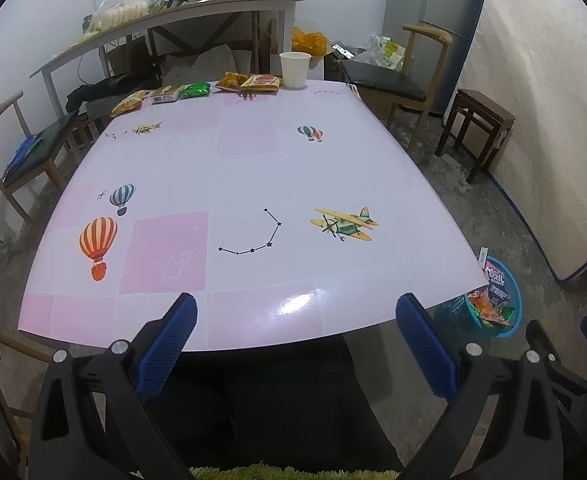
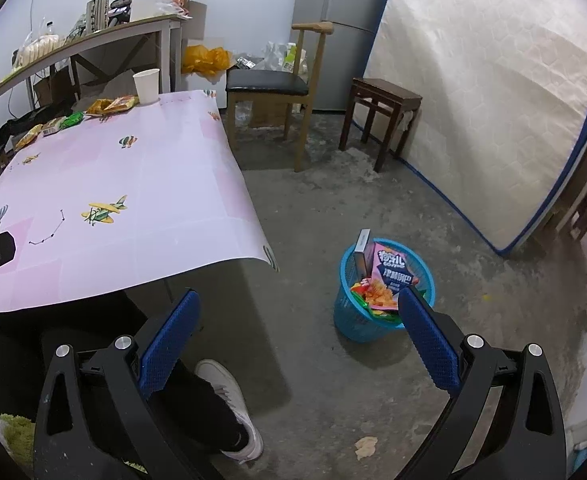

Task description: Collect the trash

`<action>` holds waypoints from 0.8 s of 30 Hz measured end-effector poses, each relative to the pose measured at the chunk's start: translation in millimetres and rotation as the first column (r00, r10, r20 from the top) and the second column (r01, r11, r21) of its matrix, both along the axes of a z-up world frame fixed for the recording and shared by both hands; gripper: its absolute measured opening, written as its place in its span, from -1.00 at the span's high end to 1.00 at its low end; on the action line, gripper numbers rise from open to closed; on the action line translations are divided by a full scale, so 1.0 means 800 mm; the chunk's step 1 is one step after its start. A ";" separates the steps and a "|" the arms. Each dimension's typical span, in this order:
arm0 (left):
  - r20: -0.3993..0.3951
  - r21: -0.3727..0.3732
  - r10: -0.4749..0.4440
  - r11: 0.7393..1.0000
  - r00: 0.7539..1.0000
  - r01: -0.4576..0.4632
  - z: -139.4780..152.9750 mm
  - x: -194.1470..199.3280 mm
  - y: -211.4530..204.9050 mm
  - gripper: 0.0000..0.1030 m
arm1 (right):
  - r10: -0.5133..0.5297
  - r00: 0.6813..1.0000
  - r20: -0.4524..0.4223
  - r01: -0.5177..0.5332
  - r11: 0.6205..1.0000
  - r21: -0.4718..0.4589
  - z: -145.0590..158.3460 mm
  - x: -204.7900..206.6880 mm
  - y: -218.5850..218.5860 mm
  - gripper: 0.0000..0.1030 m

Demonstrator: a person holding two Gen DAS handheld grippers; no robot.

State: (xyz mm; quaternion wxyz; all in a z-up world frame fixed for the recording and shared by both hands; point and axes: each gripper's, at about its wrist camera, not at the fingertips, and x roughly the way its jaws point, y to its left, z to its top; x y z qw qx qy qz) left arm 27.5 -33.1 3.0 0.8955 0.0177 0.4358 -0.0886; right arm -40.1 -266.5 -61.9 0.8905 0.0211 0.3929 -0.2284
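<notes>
Pink table (image 1: 233,184) has snack wrappers (image 1: 249,81) along its far edge; left gripper (image 1: 295,304) and right gripper (image 2: 297,300) both gape empty, bin (image 2: 385,280) looks pretty full.

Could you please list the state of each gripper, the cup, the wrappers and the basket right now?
left gripper: open, empty, at the table's near edge.
right gripper: open, empty, over the floor by the basket.
paper cup: upright at the table's far edge.
snack wrappers: lying flat in a row along the far edge.
blue basket: upright on the floor, holding wrappers and a box.
</notes>
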 end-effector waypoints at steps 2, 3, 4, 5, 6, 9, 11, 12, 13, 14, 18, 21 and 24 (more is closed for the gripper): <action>-0.002 -0.001 0.001 1.000 1.000 -0.001 -0.001 0.000 0.001 -0.89 | 0.001 1.000 0.001 -0.001 1.000 -0.001 0.001 0.000 0.001 -0.85; -0.004 -0.001 0.002 1.000 1.000 -0.002 -0.001 0.001 0.001 -0.89 | 0.000 1.000 0.002 0.000 1.000 0.000 0.001 0.000 0.000 -0.85; -0.006 -0.001 0.001 1.000 1.000 -0.001 -0.001 0.001 0.002 -0.89 | 0.001 1.000 0.002 -0.001 1.000 0.000 0.001 0.000 0.001 -0.85; -0.008 -0.001 0.001 1.000 1.000 -0.001 -0.001 0.001 0.002 -0.89 | 0.001 1.000 0.002 -0.001 1.000 0.001 0.001 0.000 0.000 -0.85; -0.010 -0.001 0.001 1.000 1.000 -0.001 -0.002 0.002 0.002 -0.89 | 0.002 1.000 0.003 -0.002 1.000 0.001 0.002 0.000 0.000 -0.85; -0.014 0.001 0.000 1.000 1.000 0.000 -0.002 0.003 0.003 -0.89 | 0.003 1.000 0.002 -0.003 1.000 0.003 0.002 0.001 0.000 -0.85; -0.012 0.003 0.000 1.000 1.000 0.000 -0.002 0.002 0.003 -0.89 | 0.001 1.000 0.004 -0.001 1.000 0.003 0.002 0.001 0.001 -0.85; -0.011 0.003 0.001 1.000 1.000 -0.001 -0.002 0.002 0.003 -0.89 | 0.002 1.000 0.004 -0.002 1.000 0.002 0.002 0.001 0.001 -0.85; -0.011 0.001 0.001 1.000 1.000 -0.001 -0.002 0.002 0.003 -0.89 | 0.001 1.000 0.004 -0.001 1.000 0.002 0.002 0.000 0.000 -0.85; -0.011 0.000 0.002 1.000 1.000 -0.002 -0.002 0.003 0.003 -0.89 | 0.002 1.000 0.005 -0.002 1.000 0.001 0.002 0.000 0.001 -0.85; -0.012 0.000 0.003 1.000 1.000 -0.003 -0.002 0.003 0.004 -0.89 | 0.003 1.000 0.005 -0.003 1.000 0.001 0.002 0.001 -0.001 -0.85; -0.013 0.000 0.003 1.000 1.000 -0.003 -0.002 0.004 0.005 -0.89 | 0.002 1.000 0.005 -0.002 1.000 0.002 0.002 0.001 -0.001 -0.85; -0.013 0.000 0.004 1.000 1.000 -0.004 -0.002 0.003 0.005 -0.89 | 0.002 1.000 0.004 -0.002 1.000 0.002 0.002 0.001 -0.001 -0.85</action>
